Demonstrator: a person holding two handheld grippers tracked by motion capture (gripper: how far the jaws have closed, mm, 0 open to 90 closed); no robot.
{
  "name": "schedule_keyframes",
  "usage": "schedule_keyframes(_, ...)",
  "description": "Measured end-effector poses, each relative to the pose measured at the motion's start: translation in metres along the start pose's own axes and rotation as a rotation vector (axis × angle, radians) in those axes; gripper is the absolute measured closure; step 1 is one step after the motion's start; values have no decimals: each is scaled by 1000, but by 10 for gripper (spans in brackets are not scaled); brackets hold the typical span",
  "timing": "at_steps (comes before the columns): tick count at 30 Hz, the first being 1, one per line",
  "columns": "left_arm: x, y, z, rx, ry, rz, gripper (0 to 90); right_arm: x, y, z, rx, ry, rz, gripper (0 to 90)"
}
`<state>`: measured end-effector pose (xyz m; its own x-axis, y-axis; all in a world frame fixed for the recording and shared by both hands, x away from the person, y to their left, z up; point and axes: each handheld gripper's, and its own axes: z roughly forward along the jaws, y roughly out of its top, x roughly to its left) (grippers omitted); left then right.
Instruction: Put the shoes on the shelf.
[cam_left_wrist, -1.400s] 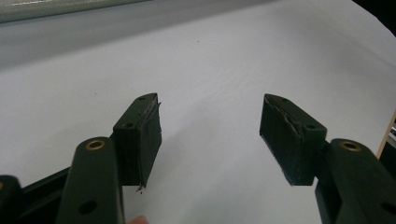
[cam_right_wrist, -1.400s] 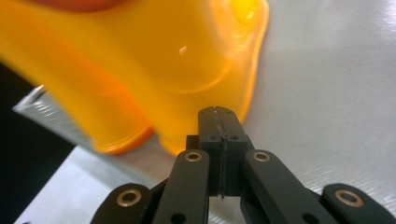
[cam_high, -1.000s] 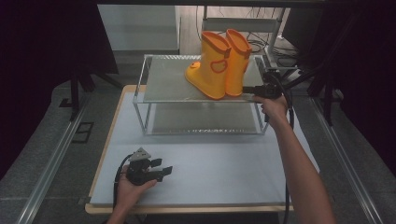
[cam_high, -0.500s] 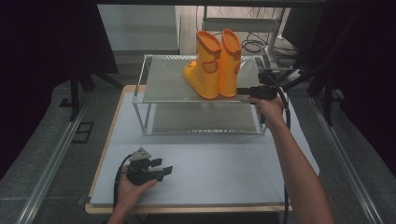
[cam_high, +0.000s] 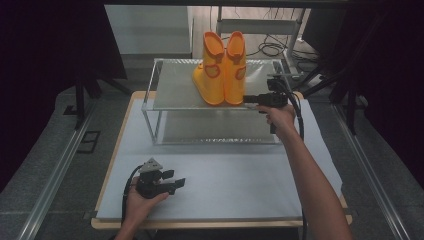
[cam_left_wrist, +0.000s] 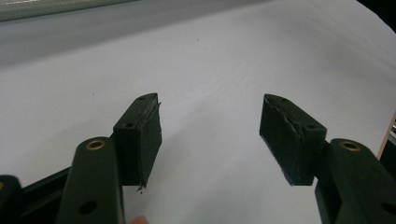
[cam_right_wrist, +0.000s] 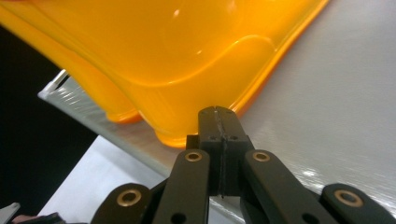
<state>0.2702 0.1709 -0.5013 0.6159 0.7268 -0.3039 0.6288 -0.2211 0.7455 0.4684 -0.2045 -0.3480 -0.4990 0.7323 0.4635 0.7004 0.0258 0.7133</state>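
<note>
A pair of orange rubber boots (cam_high: 220, 75) stands upright, side by side, on the top plate of a metal shelf (cam_high: 175, 95). From the right, my right gripper (cam_high: 246, 98) reaches level over that plate. Its jaws are shut with nothing between them, and the tips (cam_right_wrist: 219, 112) rest against the lower edge of the nearer boot (cam_right_wrist: 187, 56). My left gripper (cam_high: 174, 179) lies on the white table top (cam_high: 235, 175) near the front left, held in a hand. In the left gripper view its jaws (cam_left_wrist: 210, 105) stand wide open over the bare white surface.
The shelf has a lower level and thin metal legs, and stands at the back of the white board. The board's wooden edge (cam_high: 115, 150) runs along the left. Black stands and cables (cam_high: 270, 47) sit behind the shelf, and dark curtains hang at both sides.
The boots have slid to the left across the shelf top, and my right gripper has moved left with them, staying at their side. The left gripper has stayed still.
</note>
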Motion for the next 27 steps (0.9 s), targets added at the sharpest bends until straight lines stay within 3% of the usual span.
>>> schedule_keyframes(27,0,0,1,5,-3,6,389,11,0,16,9,65,-12,899)
